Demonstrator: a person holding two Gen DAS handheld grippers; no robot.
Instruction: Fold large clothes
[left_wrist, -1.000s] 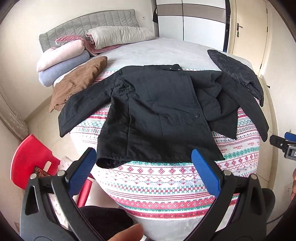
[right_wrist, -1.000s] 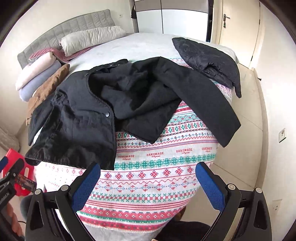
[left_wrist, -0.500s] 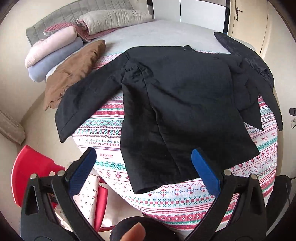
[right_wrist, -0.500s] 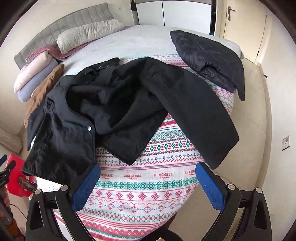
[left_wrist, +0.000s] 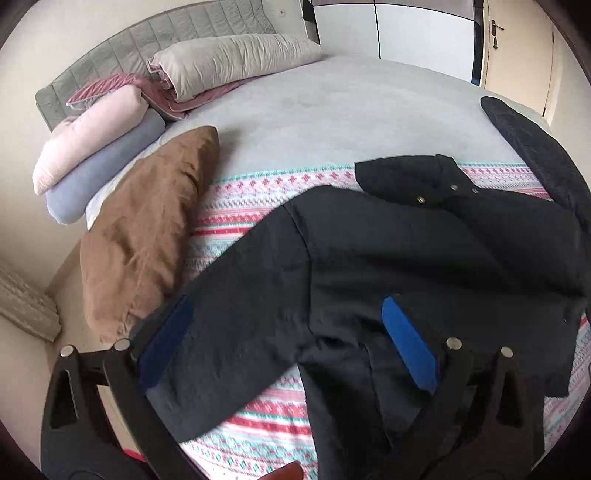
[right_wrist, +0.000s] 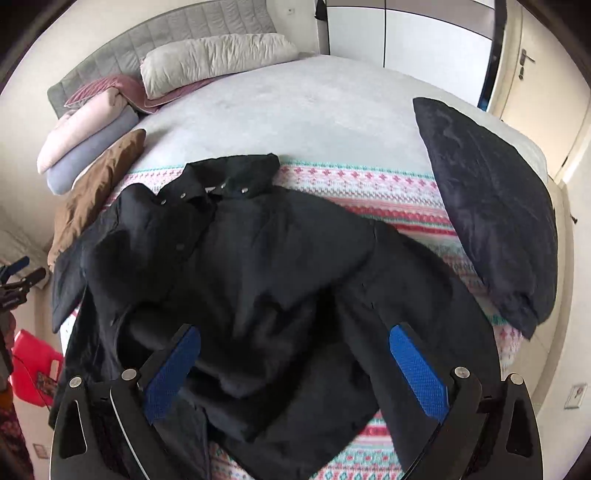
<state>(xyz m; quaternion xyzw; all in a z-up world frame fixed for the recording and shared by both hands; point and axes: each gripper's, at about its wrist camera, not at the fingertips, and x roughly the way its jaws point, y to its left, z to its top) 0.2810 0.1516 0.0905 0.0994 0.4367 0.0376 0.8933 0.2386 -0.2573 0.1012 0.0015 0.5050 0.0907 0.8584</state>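
A large black jacket (left_wrist: 388, 266) lies spread on a patterned red, white and teal blanket (left_wrist: 258, 184) on the bed. Its collar with snaps (left_wrist: 424, 181) points toward the headboard. My left gripper (left_wrist: 288, 347) is open and empty, low over the jacket's left sleeve (left_wrist: 229, 332). In the right wrist view the jacket (right_wrist: 258, 266) is rumpled on its right side, with the front panel bunched. My right gripper (right_wrist: 295, 373) is open and empty, low over that bunched cloth beside the right sleeve (right_wrist: 424, 295).
A brown garment (left_wrist: 155, 221) lies at the blanket's left edge. Folded pink and blue bedding (left_wrist: 96, 147) and a beige roll (left_wrist: 229, 62) sit by the grey headboard. A dark quilted garment (right_wrist: 491, 206) lies at right. A red stool (right_wrist: 33, 365) stands on the floor at left.
Both grippers have moved forward and down from the foot of the bed to just over the jacket. Both stayed open. The jacket itself has not visibly moved.
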